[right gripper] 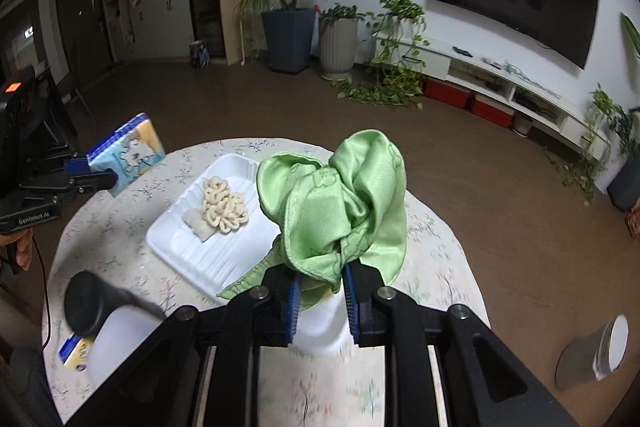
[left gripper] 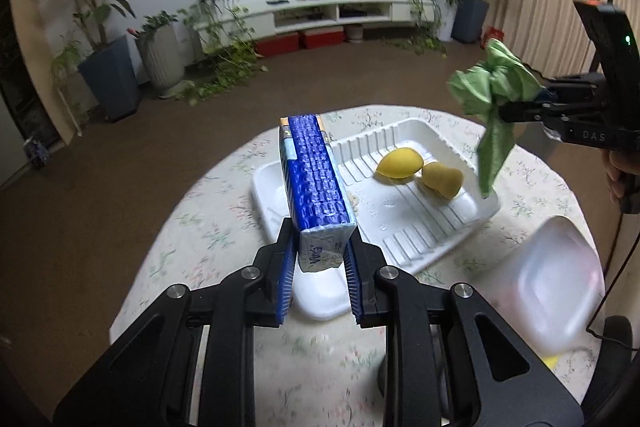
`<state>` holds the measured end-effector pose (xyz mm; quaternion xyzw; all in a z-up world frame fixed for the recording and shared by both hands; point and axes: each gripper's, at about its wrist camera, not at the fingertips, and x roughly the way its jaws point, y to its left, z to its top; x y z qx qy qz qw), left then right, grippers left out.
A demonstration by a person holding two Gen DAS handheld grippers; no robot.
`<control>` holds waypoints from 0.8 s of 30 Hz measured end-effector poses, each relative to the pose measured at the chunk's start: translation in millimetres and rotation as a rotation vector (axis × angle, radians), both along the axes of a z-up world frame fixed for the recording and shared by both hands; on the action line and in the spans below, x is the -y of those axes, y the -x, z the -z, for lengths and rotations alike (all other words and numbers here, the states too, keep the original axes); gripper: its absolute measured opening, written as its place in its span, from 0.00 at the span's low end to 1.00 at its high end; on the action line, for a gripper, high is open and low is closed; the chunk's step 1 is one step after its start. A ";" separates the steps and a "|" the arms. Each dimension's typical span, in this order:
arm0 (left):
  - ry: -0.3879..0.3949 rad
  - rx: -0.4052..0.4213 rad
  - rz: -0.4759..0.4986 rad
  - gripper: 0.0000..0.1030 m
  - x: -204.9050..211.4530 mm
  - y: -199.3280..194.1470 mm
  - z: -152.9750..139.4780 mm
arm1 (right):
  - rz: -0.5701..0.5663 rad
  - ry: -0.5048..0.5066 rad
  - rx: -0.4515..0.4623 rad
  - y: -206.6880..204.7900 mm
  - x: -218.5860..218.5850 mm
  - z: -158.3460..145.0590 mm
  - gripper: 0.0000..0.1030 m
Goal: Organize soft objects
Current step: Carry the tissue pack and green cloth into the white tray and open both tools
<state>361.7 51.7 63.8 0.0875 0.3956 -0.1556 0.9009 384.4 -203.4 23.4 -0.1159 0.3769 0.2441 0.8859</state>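
The blue tissue pack (left gripper: 316, 183) sits clamped between the two blue pads of the left gripper (left gripper: 318, 259), its printed end at the fingertips and its long body running out toward twelve o'clock, held in the air over the near-left part of the white foam tray (left gripper: 420, 227). In the right wrist view the same pack shows at nine o'clock, lifted clear of the table.

The green cloth (right gripper: 336, 207) is bunched in the right gripper (right gripper: 320, 291), pinched low between the pads, with most of the fabric billowing above and ahead of the fingertips and a stitched corner trailing down at seven o'clock. From the left wrist view it hangs at two o'clock above the tray's far-right rim.

In the tray lie two yellow sponges (left gripper: 400, 165), touching each other, and a cream knitted piece (right gripper: 222, 207) beside a small grey-white pad (right gripper: 198, 223). The tray rests on a round table with a floral cloth (left gripper: 208, 227). A translucent plastic container (left gripper: 548, 287) stands at four o'clock of the tray.
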 end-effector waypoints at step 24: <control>-0.082 -0.079 0.209 0.20 44.7 -27.2 61.6 | -0.271 0.124 -0.168 -53.1 -71.2 91.8 0.21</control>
